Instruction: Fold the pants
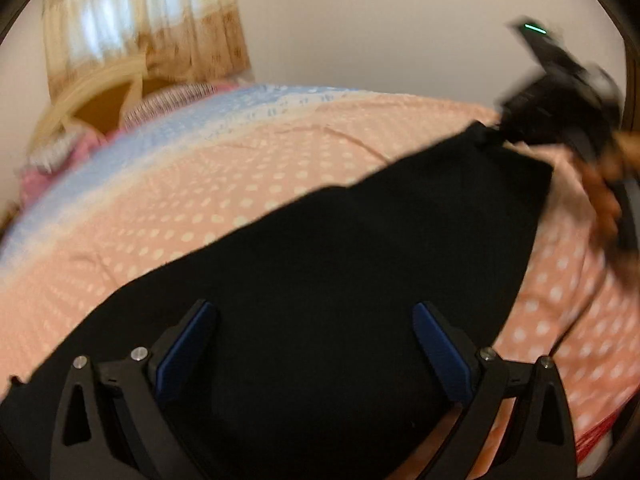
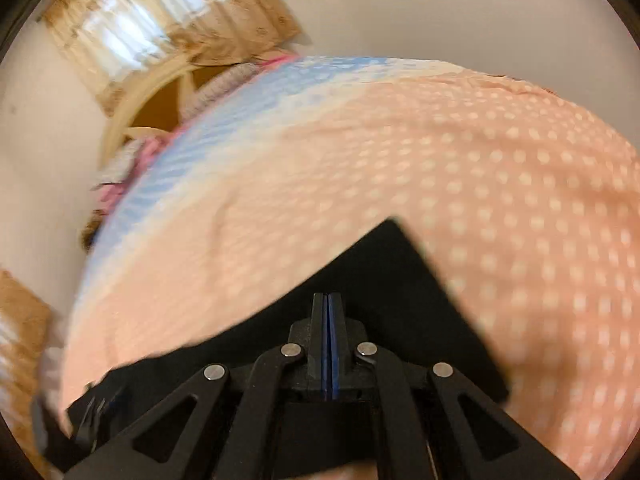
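Observation:
Black pants (image 1: 320,248) lie spread across a pink dotted bedsheet (image 1: 200,184). In the left wrist view my left gripper (image 1: 316,324) hovers low over the near part of the pants. Its blue pads (image 1: 188,348) stand wide apart and nothing is pinched between them. My right gripper (image 1: 496,130) reaches in from the upper right, held by a hand (image 1: 604,200), and pinches the far edge of the pants. In the right wrist view the right gripper (image 2: 328,300) has its pads pressed together over the black cloth (image 2: 392,280), one corner of which juts out beyond the fingertips.
The sheet has a blue and white band (image 2: 224,148) along its far side. Beyond it are a pink striped blanket (image 1: 168,100), a cream wooden headboard (image 1: 100,92) and a curtained window (image 2: 132,28). A plain wall (image 1: 380,20) runs behind the bed.

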{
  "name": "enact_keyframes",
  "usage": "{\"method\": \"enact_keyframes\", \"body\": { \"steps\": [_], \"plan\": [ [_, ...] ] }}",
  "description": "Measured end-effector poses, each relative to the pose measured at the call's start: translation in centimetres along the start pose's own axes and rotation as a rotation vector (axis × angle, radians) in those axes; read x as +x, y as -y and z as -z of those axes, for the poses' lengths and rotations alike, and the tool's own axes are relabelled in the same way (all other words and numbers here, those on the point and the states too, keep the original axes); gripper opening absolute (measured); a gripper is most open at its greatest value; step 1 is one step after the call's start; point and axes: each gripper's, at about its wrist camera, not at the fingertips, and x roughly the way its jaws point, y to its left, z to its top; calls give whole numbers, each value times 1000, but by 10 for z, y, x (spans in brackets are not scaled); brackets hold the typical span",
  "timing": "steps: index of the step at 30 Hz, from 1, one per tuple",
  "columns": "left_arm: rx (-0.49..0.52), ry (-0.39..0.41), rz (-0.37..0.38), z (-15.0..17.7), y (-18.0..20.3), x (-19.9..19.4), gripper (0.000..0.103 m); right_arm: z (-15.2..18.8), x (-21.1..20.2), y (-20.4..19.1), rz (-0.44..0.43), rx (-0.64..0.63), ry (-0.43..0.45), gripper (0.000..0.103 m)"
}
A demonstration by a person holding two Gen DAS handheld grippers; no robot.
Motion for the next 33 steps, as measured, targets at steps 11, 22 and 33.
{"method": "enact_keyframes", "body": {
  "steps": [11, 22, 33],
  "plan": [
    [-15, -38, 48, 8, 0, -18, 101, -7, -2, 4, 13, 52, 22, 1],
    [-153, 66, -50, -4, -38, -54, 101, 47, -21, -2, 256, -49, -8, 1],
    [-295, 16, -92, 11, -67, -54, 101, 62, -30, -20, 131, -44, -17, 2]
  ]
}}
